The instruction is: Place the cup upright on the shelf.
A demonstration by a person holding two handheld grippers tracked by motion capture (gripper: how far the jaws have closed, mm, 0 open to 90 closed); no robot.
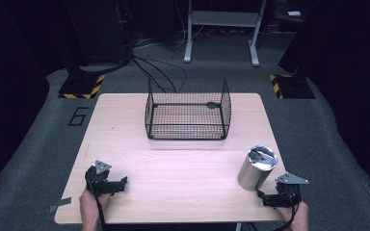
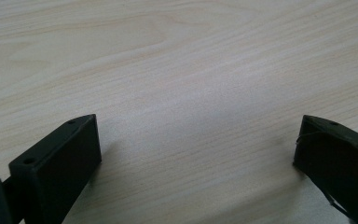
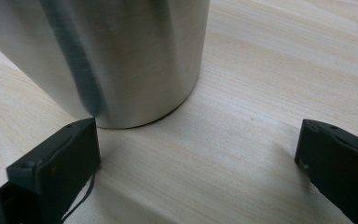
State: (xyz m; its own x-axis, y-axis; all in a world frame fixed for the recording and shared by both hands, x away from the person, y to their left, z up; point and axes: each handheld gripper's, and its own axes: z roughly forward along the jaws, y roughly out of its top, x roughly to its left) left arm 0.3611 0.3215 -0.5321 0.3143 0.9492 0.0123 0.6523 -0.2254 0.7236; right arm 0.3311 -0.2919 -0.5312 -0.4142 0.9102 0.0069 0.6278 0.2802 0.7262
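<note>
A brushed steel cup (image 1: 256, 171) stands upright near the table's right front corner, with something dark on its shiny top. In the right gripper view the steel cup (image 3: 121, 56) rises just beyond the left jaw, not between the jaws. My right gripper (image 1: 269, 197) sits open just in front of the cup, low over the table; its jaws (image 3: 198, 140) stand wide apart over bare wood. At the front left my left gripper (image 1: 118, 185) is open too, with only wood grain between its jaws (image 2: 198, 140).
A black wire basket (image 1: 149, 113) stands at the middle back of the wooden table (image 1: 173, 163), a small dark thing (image 1: 213, 104) at its far right corner. Stands and cables are on the floor beyond.
</note>
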